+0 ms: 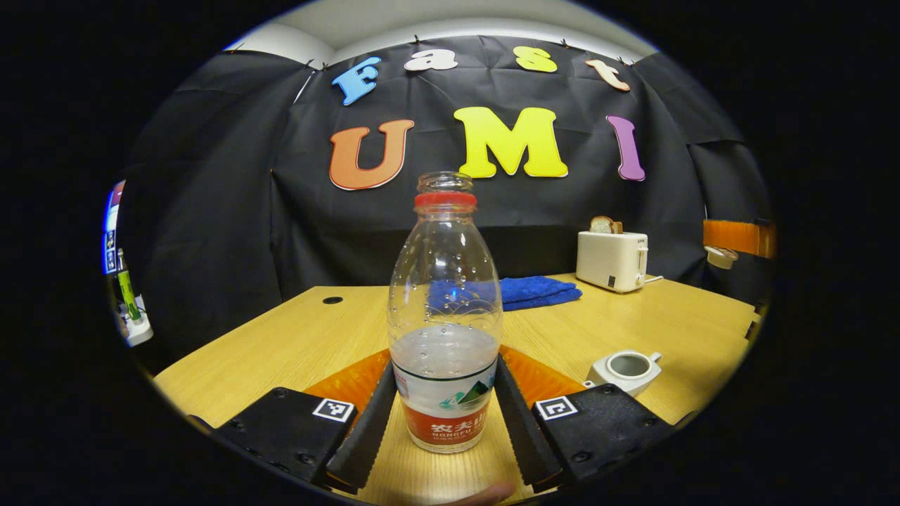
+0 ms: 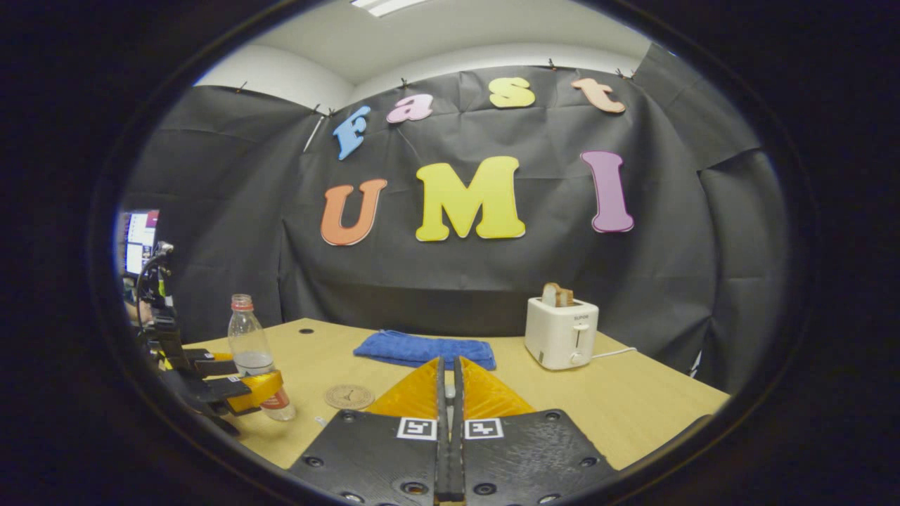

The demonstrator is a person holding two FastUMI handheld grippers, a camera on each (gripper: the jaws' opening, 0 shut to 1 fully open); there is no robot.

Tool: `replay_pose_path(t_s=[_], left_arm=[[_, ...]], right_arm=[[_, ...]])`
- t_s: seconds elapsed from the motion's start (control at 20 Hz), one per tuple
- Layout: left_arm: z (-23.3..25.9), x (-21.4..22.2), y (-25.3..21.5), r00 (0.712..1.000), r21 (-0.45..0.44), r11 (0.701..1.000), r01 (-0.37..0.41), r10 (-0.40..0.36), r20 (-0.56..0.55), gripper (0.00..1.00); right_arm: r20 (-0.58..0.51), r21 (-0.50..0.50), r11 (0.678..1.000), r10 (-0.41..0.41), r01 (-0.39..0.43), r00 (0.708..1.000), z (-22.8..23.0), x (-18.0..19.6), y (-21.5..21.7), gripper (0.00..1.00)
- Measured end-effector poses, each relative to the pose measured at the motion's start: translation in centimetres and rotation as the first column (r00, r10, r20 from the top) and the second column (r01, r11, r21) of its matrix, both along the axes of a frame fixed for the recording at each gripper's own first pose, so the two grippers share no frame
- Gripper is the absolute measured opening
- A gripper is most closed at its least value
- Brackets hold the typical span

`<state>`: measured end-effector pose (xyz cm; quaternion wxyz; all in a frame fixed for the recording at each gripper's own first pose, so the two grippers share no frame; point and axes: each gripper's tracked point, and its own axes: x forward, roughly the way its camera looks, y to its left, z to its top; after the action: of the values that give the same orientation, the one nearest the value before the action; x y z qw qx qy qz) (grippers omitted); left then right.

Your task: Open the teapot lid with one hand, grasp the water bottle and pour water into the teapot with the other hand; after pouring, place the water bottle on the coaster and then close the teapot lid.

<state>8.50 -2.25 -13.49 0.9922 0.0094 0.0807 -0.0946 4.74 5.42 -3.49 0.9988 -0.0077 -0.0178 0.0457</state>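
Bottle-wise, we've got our left tool [image 1: 441, 414] clamped round the water bottle [image 1: 444, 330]; right tool [image 2: 448, 393] pinched closed, teapot [image 1: 624, 370] lidless far right.

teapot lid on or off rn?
Off. In the left gripper view the teapot shows an open mouth with its bare inside visible, no lid on it.

The clear water bottle [image 1: 444, 330] wears a red neck ring and a white, green and red label. The teapot [image 1: 624, 370] is white, the towel [image 2: 424, 349] blue, the toaster [image 2: 561, 332] cream, the table [image 1: 675, 330] pale wood.
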Motion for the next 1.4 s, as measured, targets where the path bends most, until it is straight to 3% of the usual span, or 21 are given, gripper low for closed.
replay_pose_path(t_s=[0.3, 0.45, 0.6, 0.75, 0.9, 1.0, 1.05, 1.2, 1.25, 1.3, 1.4], left_arm=[[0.9, -0.3, 0.8, 0.999, 0.077, 0.997, -0.026, 0.028, -0.018, 0.77], [1.4, -0.5, 1.4, 0.999, 0.168, 0.985, -0.046, 0.047, -0.007, 0.77], [2.1, -0.7, 2.1, 0.998, 0.3, 0.952, -0.059, 0.058, 0.012, 0.76], [2.9, -0.9, 3.1, 0.996, 0.43, 0.898, -0.089, 0.083, 0.033, 0.76], [3.2, -1.0, 3.5, 0.996, 0.568, 0.818, -0.089, 0.074, 0.049, 0.76], [3.5, -1.0, 3.5, 0.996, 0.661, 0.745, -0.086, 0.057, 0.066, 0.75], [3.8, -1.1, 3.6, 0.996, 0.723, 0.685, -0.089, 0.048, 0.076, 0.75], [4.0, -1.4, 3.5, 0.996, 0.83, 0.551, -0.088, 0.025, 0.089, 0.75], [3.9, -1.5, 3.4, 0.996, 0.877, 0.472, -0.084, 0.016, 0.087, 0.75], [3.6, -1.4, 3.5, 0.997, 0.906, 0.416, -0.074, 0.016, 0.074, 0.75], [2.6, -1.5, 3.4, 0.999, 0.922, 0.384, -0.046, 0.013, 0.044, 0.75]], right_arm=[[0.001, 0.014, 1.0, -0.016, 0.016, 1.0, 0.5, 0.1, -1.1, 0.0], [-0.001, 0.011, 1.0, -0.021, 0.021, 1.0, 0.7, 0.1, -1.5, 0.0], [-0.009, 0.009, 1.0, -0.022, 0.022, 1.0, 0.5, 0.2, -1.8, 0.0], [-0.009, 0.005, 1.0, -0.029, 0.029, 1.0, 0.6, 0.2, -2.1, 0.0], [-0.002, -0.008, 0.999, -0.032, 0.032, 0.999, 0.7, 0.2, -2.3, 0.0], [-0.005, -0.006, 0.999, -0.033, 0.032, 0.999, 0.7, 0.3, -2.5, 0.0], [-0.01, -0.001, 0.999, -0.032, 0.032, 0.999, 0.5, 0.3, -2.6, 0.0], [-0.016, 0.002, 0.999, -0.039, 0.039, 0.999, 0.4, 0.5, -3.0, 0.0], [-0.016, 0.0, 0.999, -0.043, 0.043, 0.999, 0.5, 0.5, -3.2, 0.0], [-0.011, -0.001, 0.999, -0.046, 0.046, 0.999, 0.6, 0.6, -3.4, 0.0], [-0.013, -0.003, 0.999, -0.047, 0.047, 0.999, 0.6, 0.6, -3.5, 0.0]])
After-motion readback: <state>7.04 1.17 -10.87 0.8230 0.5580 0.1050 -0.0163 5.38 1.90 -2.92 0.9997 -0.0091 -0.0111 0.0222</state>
